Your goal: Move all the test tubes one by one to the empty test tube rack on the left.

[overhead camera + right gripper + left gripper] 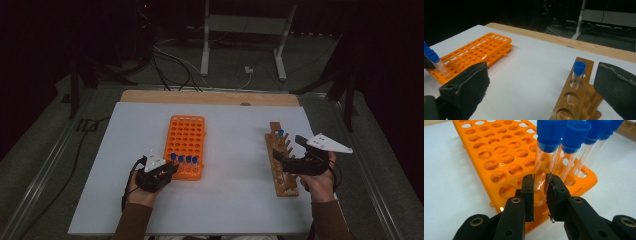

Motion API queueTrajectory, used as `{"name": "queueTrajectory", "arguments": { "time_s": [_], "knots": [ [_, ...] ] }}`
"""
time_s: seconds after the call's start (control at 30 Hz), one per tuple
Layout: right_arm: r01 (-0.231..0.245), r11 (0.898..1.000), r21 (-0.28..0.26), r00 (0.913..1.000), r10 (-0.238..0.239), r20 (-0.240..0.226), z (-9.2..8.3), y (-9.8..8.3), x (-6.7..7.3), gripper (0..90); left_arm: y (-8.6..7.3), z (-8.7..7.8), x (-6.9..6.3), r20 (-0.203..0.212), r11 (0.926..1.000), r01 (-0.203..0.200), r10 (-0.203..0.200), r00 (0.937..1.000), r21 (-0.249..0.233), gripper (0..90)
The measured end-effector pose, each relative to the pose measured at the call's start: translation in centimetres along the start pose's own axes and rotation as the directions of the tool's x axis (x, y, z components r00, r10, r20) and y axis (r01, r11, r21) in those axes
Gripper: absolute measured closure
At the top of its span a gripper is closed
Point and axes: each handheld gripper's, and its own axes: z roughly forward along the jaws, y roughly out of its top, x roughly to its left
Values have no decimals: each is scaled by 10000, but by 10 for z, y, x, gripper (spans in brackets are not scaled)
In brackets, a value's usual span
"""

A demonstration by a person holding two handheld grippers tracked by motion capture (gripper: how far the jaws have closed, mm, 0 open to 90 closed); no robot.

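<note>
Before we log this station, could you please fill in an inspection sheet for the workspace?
Surface: white board on a wooden table.
Job's things: orange rack with four blue-capped tubes in its near row; wooden rack with one capped tube.
Clutter: nothing seen.
Tongs: left tongs shut on nearest tube; right tongs open beside the wooden rack.
Cables: several on the floor.
Surroundings: dark room, metal stand.
</note>
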Motion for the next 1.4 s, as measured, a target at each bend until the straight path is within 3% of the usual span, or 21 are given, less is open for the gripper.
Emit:
{"name": "queueTrajectory", "arguments": {
  "time_s": [0.43,0.77,1.13,1.27,1.4],
  "knots": [
    [-14,10000,1,10000,14,-20,0,0,0,2,-1,-1,1,127,9999,169,-169,9998,2,772],
    [-45,10000,45,10000,45,-9,2,-1,-1,2,-2,-3,4,511,9983,569,-563,9971,-115,717],
    [-66,10000,14,10000,66,-5,1,-1,-2,2,-1,-11,5,680,9932,944,-898,9936,-684,538],
    [-78,10000,-11,10000,78,-25,1,-1,-2,2,0,-15,7,873,9888,1073,-985,9913,-1033,524],
    [-87,10000,-5,10000,87,-28,1,-1,-2,1,1,-19,8,1013,9837,1219,-1089,9889,-1324,430]
  ]
}}
